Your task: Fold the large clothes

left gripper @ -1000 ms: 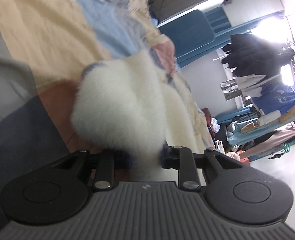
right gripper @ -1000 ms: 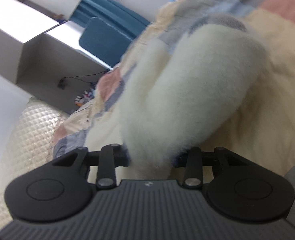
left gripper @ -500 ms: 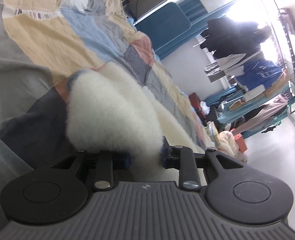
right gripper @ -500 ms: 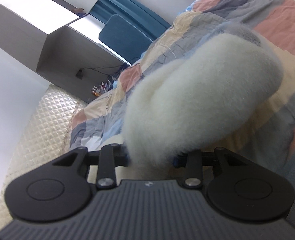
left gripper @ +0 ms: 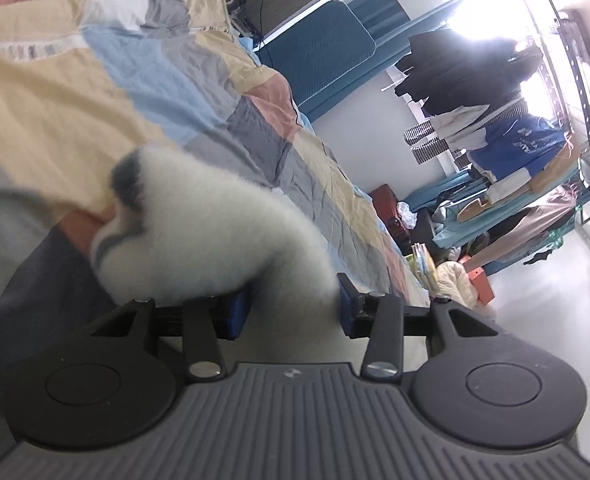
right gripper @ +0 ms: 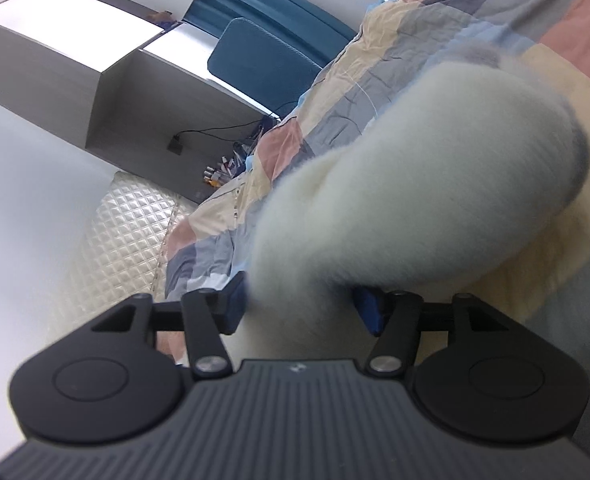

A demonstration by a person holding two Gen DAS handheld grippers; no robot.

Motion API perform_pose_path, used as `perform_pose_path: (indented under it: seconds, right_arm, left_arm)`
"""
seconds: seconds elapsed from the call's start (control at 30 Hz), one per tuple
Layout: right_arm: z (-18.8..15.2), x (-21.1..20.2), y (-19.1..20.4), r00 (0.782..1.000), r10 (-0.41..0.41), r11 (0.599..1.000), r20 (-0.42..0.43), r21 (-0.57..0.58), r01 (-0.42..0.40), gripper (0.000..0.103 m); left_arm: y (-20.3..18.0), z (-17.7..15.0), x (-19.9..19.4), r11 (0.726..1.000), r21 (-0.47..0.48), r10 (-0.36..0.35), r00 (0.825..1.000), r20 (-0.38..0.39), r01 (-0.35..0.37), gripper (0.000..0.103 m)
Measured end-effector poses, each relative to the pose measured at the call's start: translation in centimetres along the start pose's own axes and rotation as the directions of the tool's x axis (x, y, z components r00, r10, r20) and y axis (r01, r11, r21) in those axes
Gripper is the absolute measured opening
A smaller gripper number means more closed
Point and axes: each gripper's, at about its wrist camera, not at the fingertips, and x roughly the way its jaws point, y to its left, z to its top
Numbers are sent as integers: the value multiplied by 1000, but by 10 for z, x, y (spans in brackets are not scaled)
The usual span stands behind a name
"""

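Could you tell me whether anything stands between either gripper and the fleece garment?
Nothing visible does. The fleece lies directly between the blue pads of the left gripper and the right gripper, whose jaws have just been opening, over the quilt.

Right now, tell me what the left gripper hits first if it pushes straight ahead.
The white fleece garment: it already bulges between the left gripper fingers, which have just been opening. Beyond it lies the patchwork bedspread, though depth is hard to judge.

1. A bedroom in a home: a patchwork quilt covers the bed beside a padded headboard.
2. Clothes crowd a hanging rack; a blue chair faces a desk.
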Motion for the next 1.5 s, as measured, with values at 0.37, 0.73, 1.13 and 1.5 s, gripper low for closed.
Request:
perform_pose_path:
  seconds: [0.37, 0.73, 1.13, 1.5]
  right_arm:
    - [43, 70, -6, 990, -111, 994, -84, -24, 109, 60]
    - [75, 129, -28, 989, -99, 995, -108, -42, 95, 60]
    - [86, 158, -25, 994, -91, 979, -62, -189, 78, 59]
    - [91, 109, 5, 990, -117, 919, 77, -369, 137, 65]
  left_arm:
    - [-13, 44, 89, 988, 122, 104, 993, -51, -97, 49]
    - [21, 77, 172, 991, 134, 1, 1000, -9, 0, 49]
    - [29, 86, 200, 963, 270, -14, 1000, 10, 10, 49]
    - [19, 93, 149, 916, 372, 84, 979, 187, -149, 62]
